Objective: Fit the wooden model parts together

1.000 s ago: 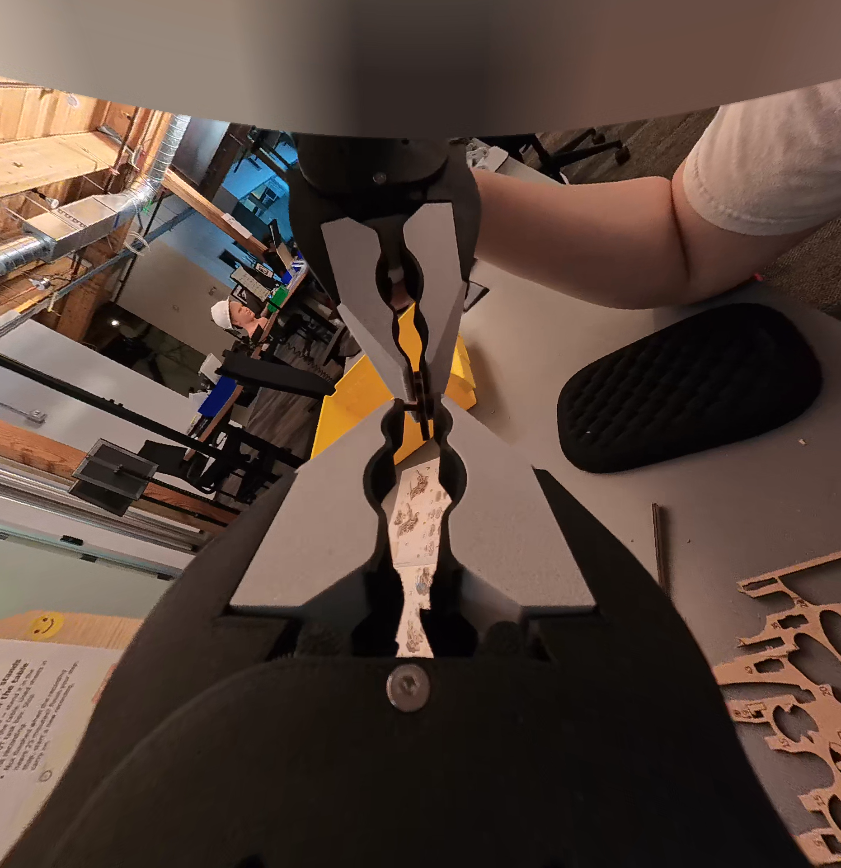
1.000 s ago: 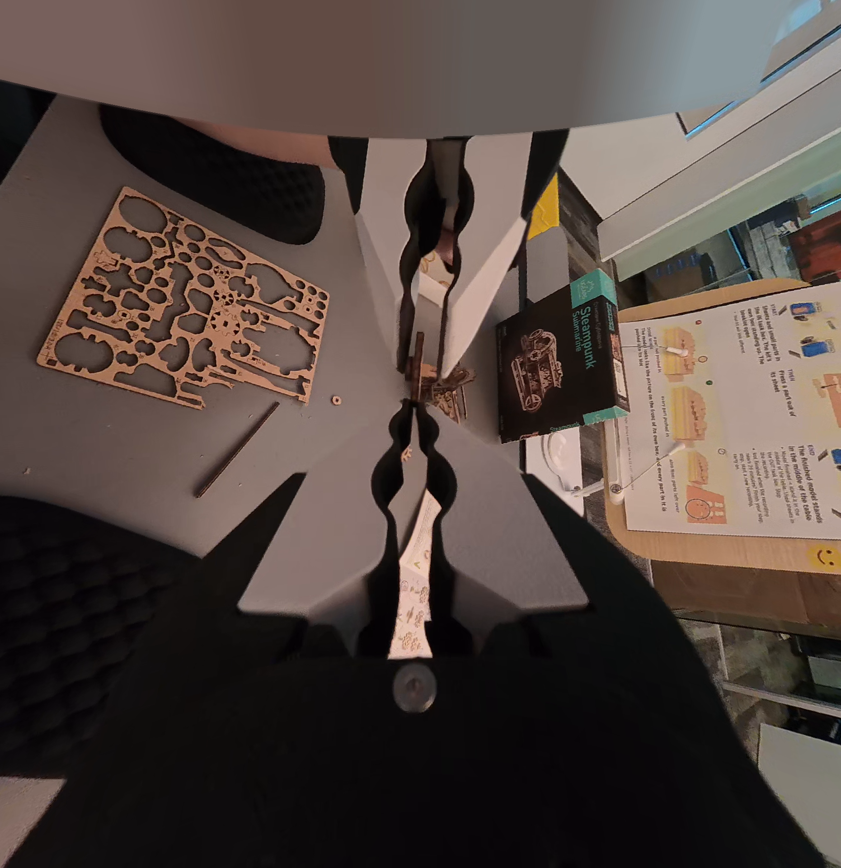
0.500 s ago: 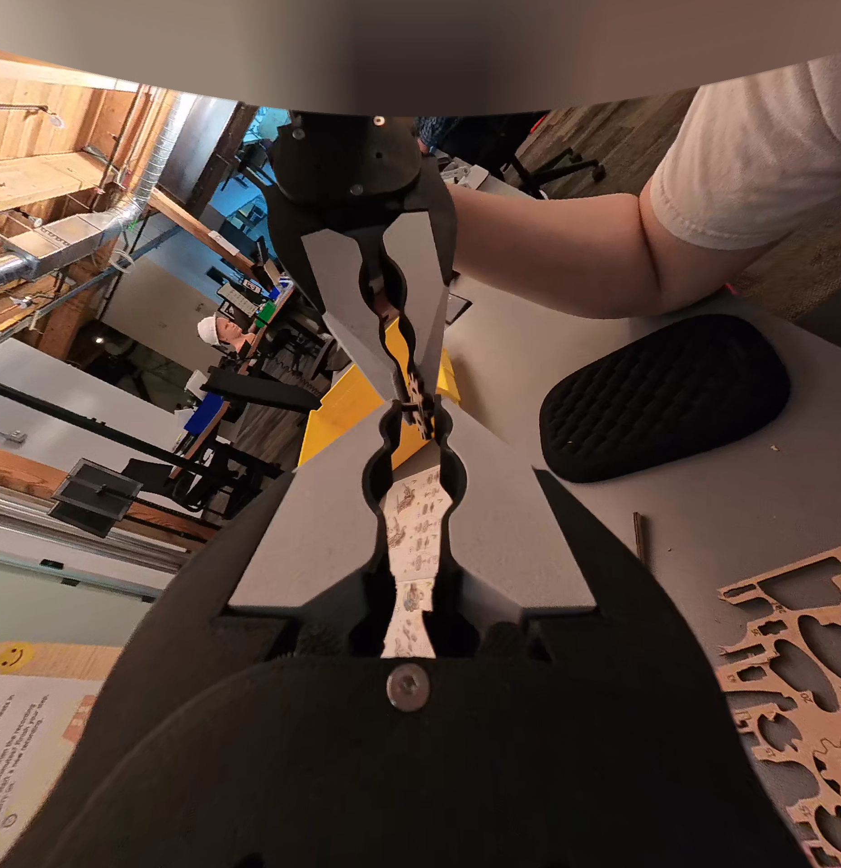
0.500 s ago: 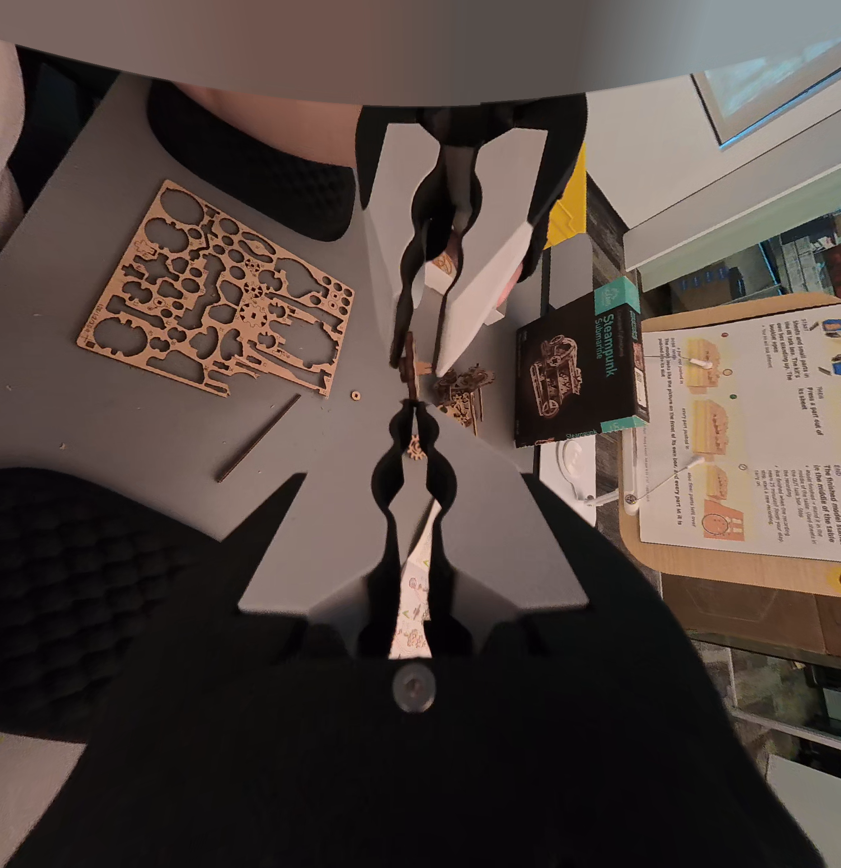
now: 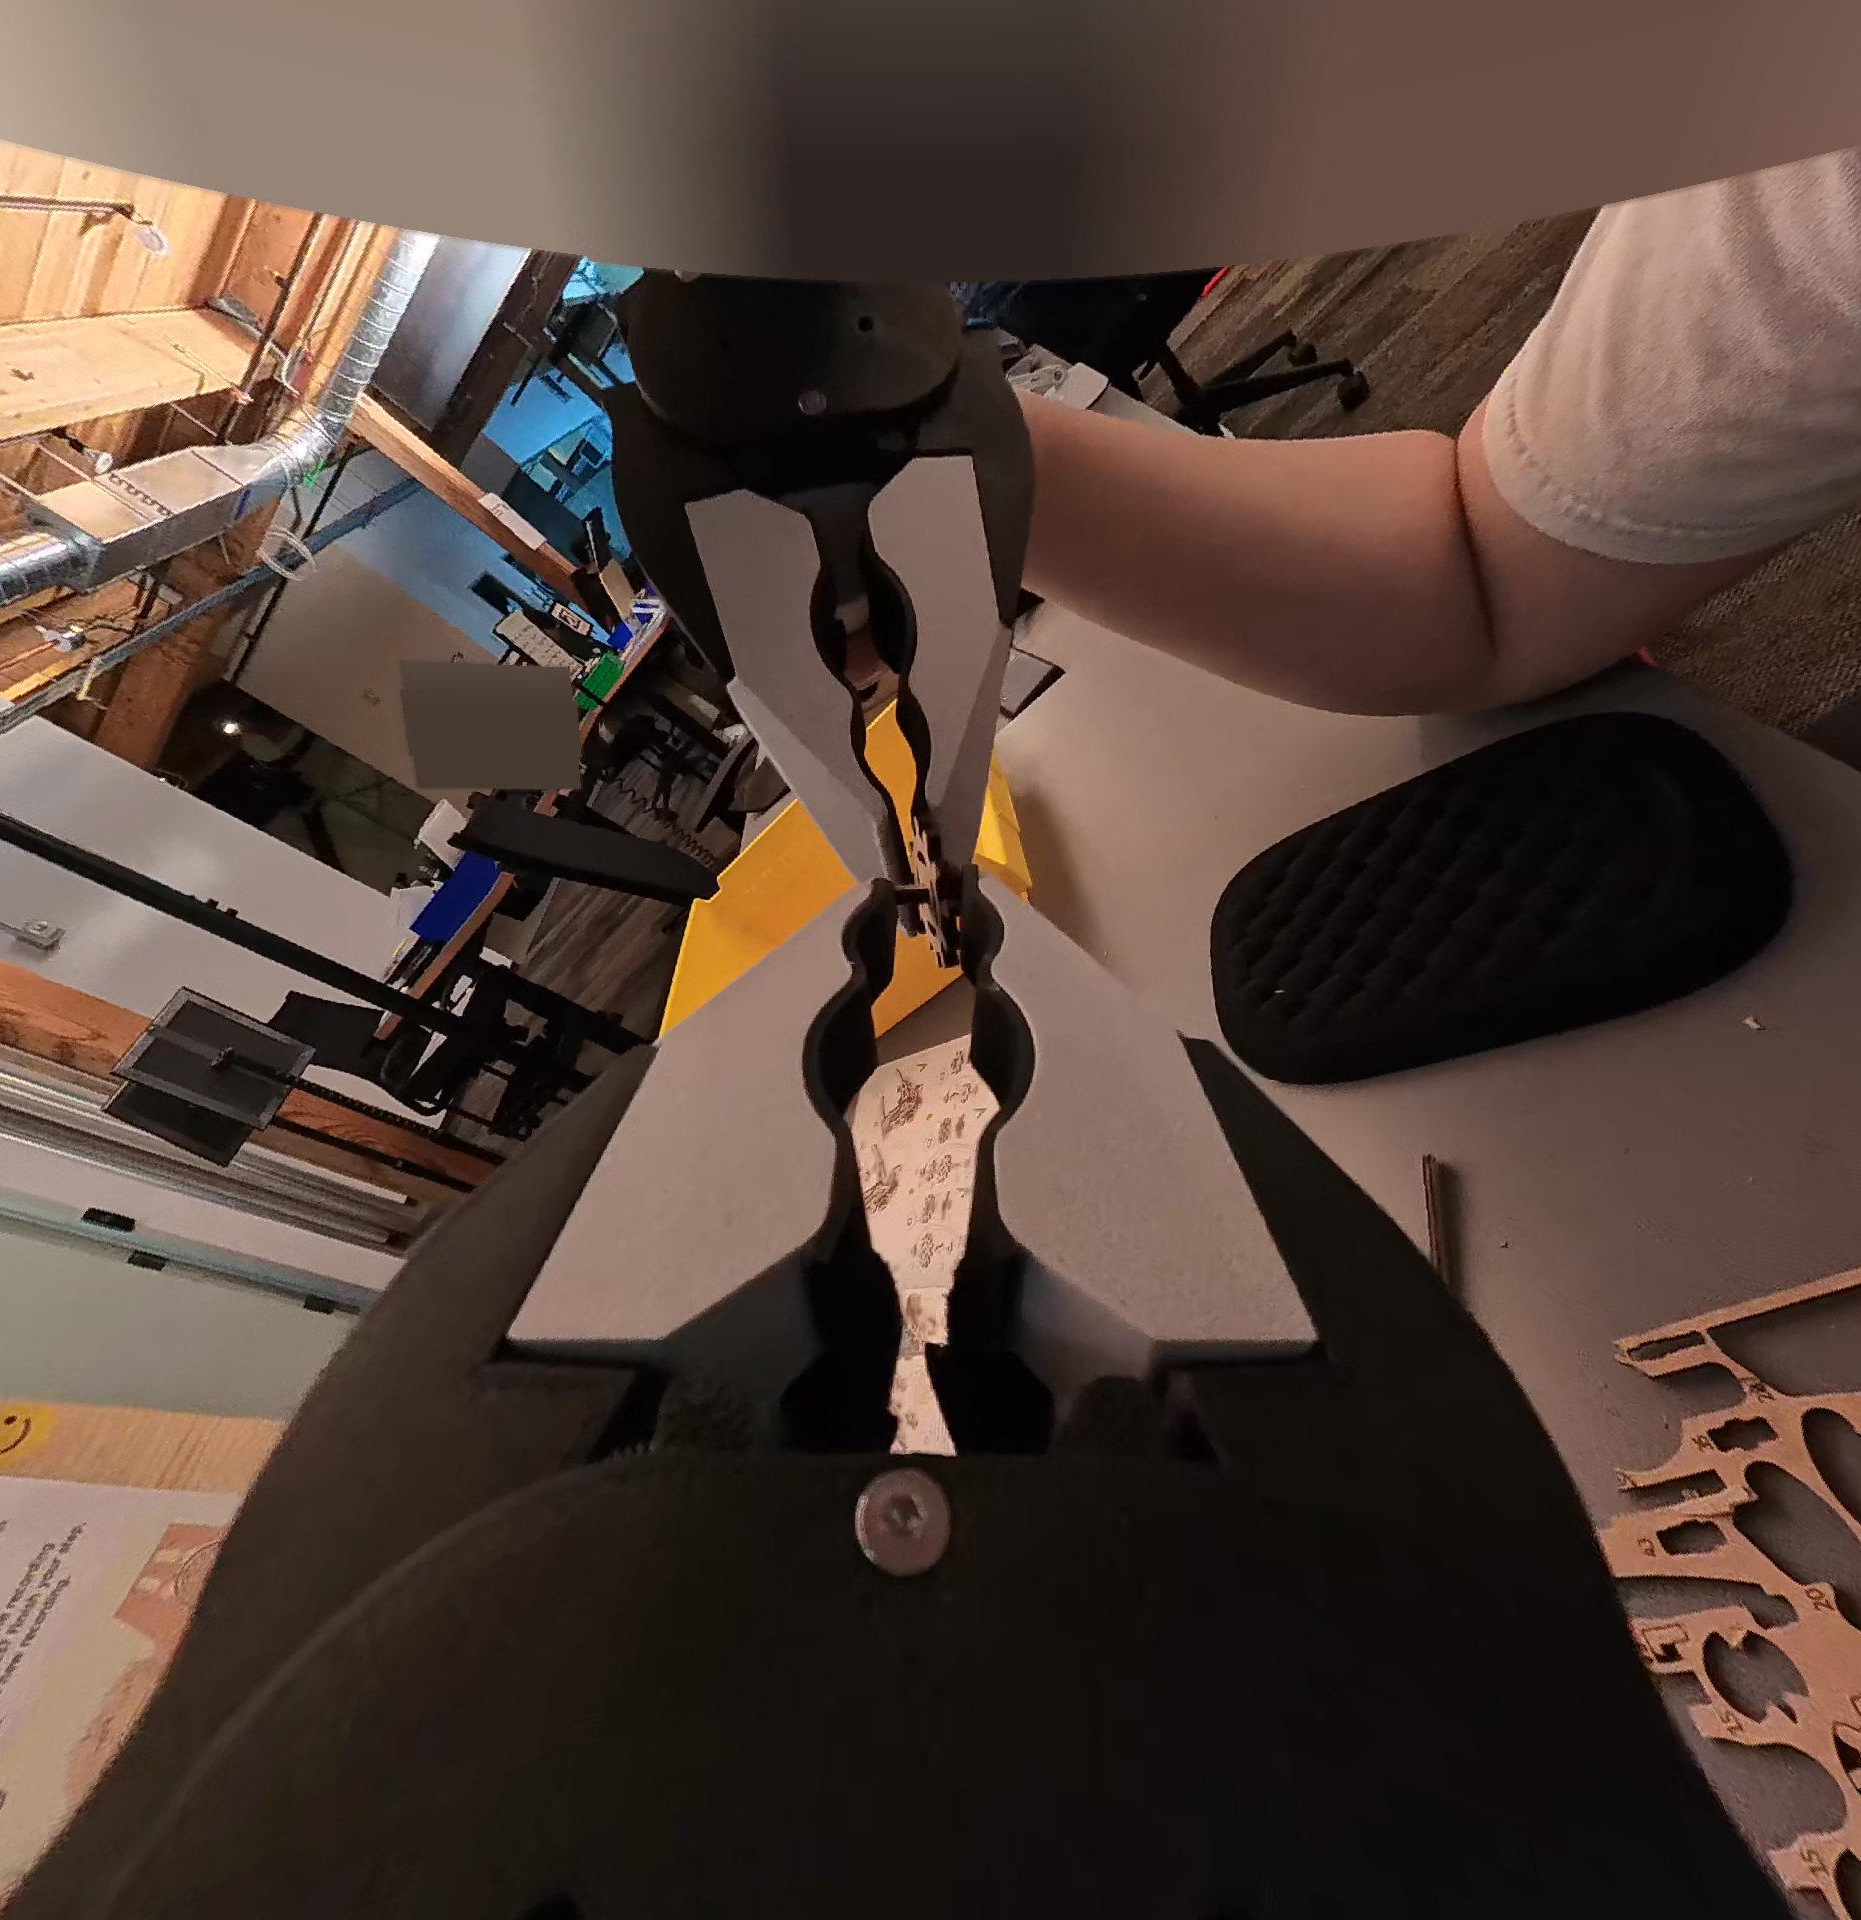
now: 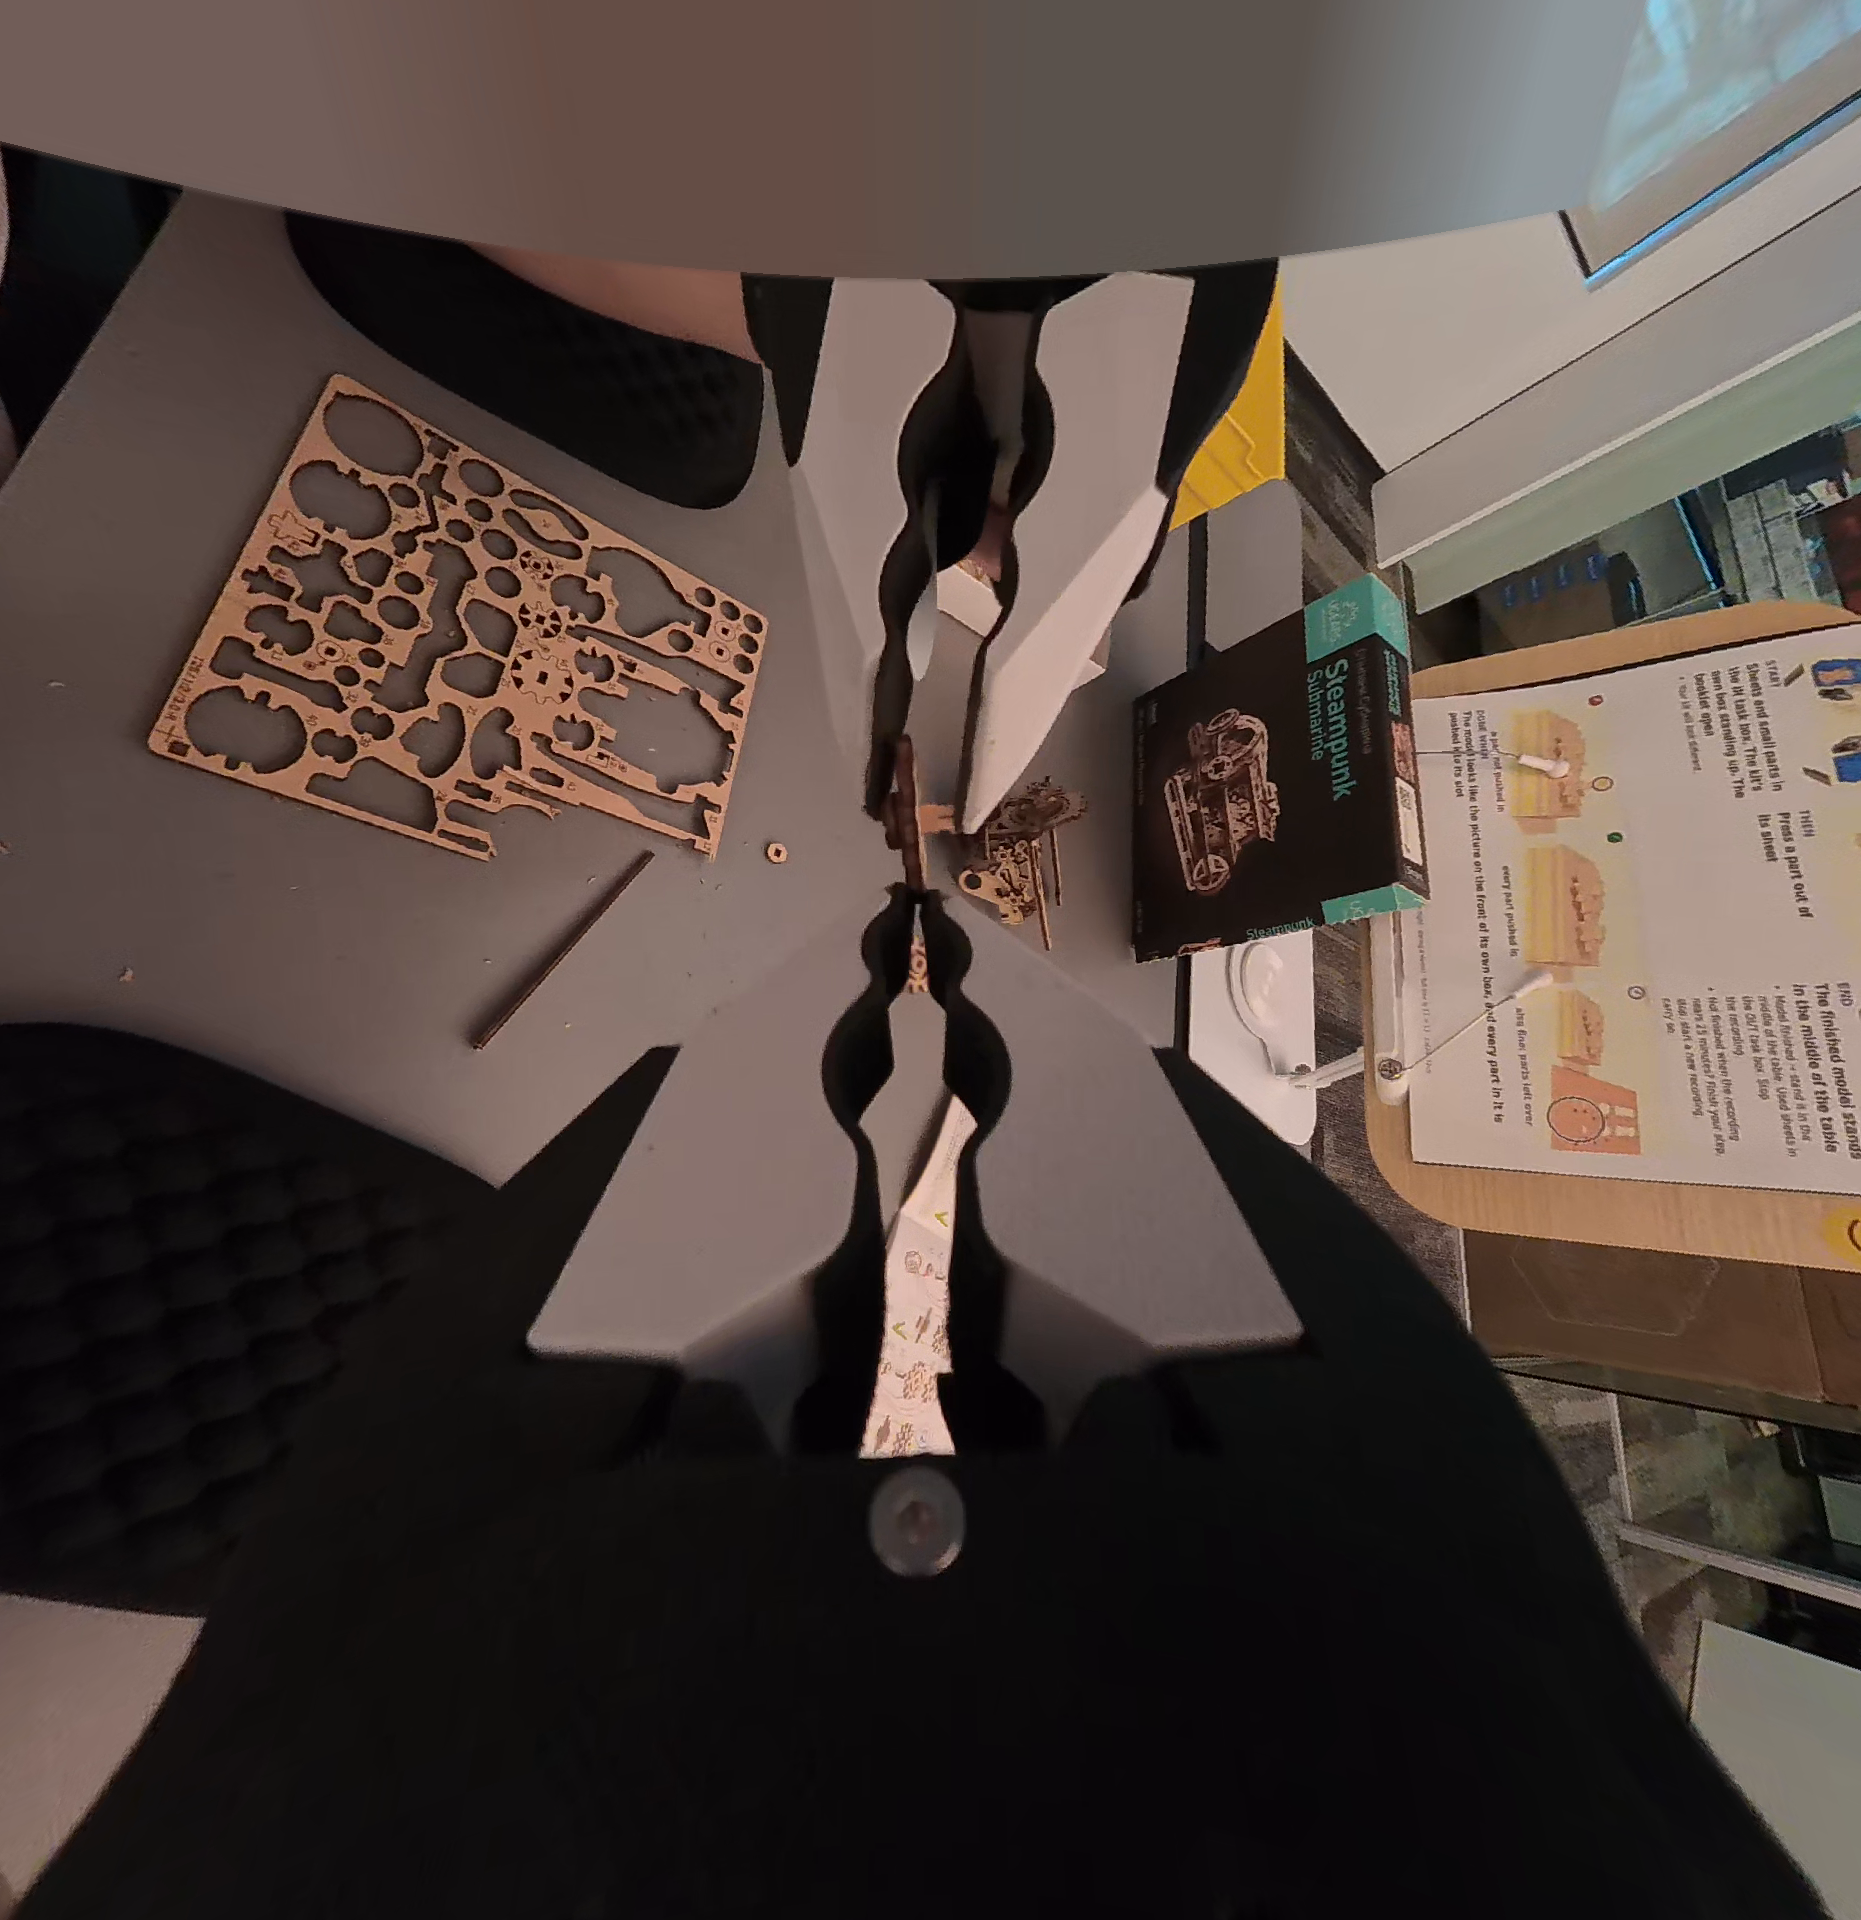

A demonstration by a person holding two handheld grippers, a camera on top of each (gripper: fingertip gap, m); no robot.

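My left gripper (image 5: 924,891) and my right gripper (image 6: 915,902) meet tip to tip above the grey table (image 6: 282,935). Each is shut on a small flat wooden part. In the left wrist view the dark toothed parts (image 5: 934,902) touch between my fingertips and the right gripper (image 5: 921,854), which comes in from above. In the right wrist view the left gripper (image 6: 924,805) holds a wooden part (image 6: 905,810) with a peg sticking out sideways. A thin wooden piece (image 6: 918,961) sits between my own pads. How the two parts mate is hidden by the fingers.
A punched-out wooden sheet (image 6: 458,623) lies to the left. A half-built model (image 6: 1019,852), a black kit box (image 6: 1279,790), a thin stick (image 6: 562,945) and a small ring (image 6: 775,852) are nearby. Black pads (image 6: 178,1299) (image 5: 1497,894), a booklet (image 5: 926,1153) and a yellow bin (image 5: 801,904) are around. My left and right fingertips are right by each other.
Both grippers stay tip to tip with their parts. The pair has shifted and tilted a little over the table. The right gripper's part now sits closer in against the left one's.
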